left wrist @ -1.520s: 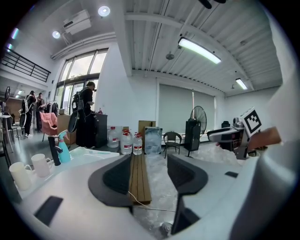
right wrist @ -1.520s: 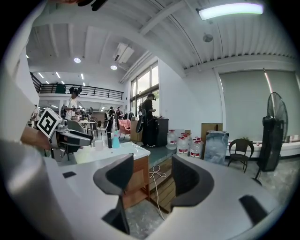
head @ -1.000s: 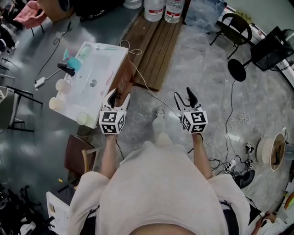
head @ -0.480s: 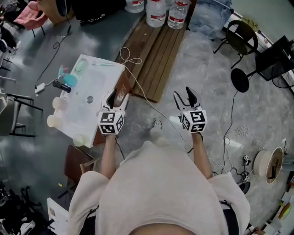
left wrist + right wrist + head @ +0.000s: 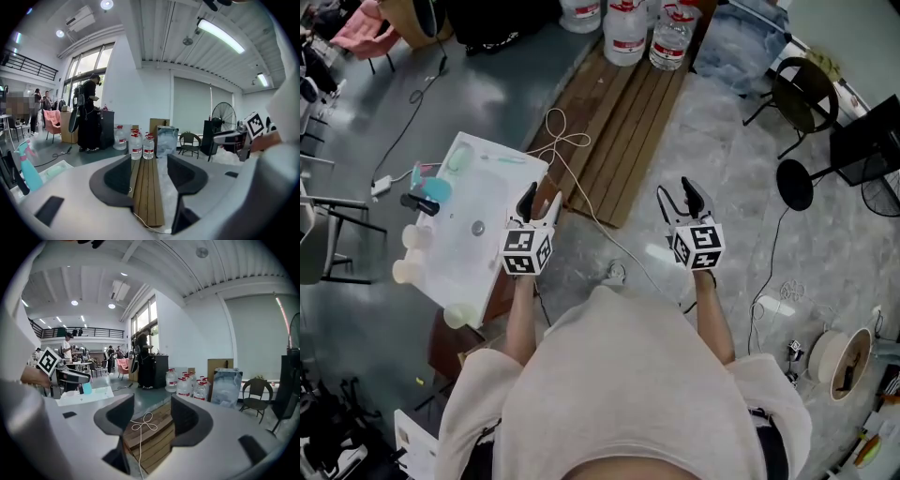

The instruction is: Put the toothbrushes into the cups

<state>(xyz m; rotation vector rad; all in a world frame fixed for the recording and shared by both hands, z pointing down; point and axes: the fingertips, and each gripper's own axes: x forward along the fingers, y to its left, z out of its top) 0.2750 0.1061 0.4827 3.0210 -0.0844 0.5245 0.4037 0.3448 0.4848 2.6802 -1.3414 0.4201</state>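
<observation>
1. Head view, nearest: your left gripper [image 5: 539, 200] had its jaws apart and empty. Your right gripper [image 5: 679, 197] had its jaws wide, just easing closed, with nothing between them.
2. White table [image 5: 502, 258], just beside your left gripper: pale cups [image 5: 417, 236] stood along its left edge, with no brush visible in them.
3. Far end: a thin green item [image 5: 502, 158], probably a toothbrush, lay flat. You had, by my judgement, not begun.
</observation>
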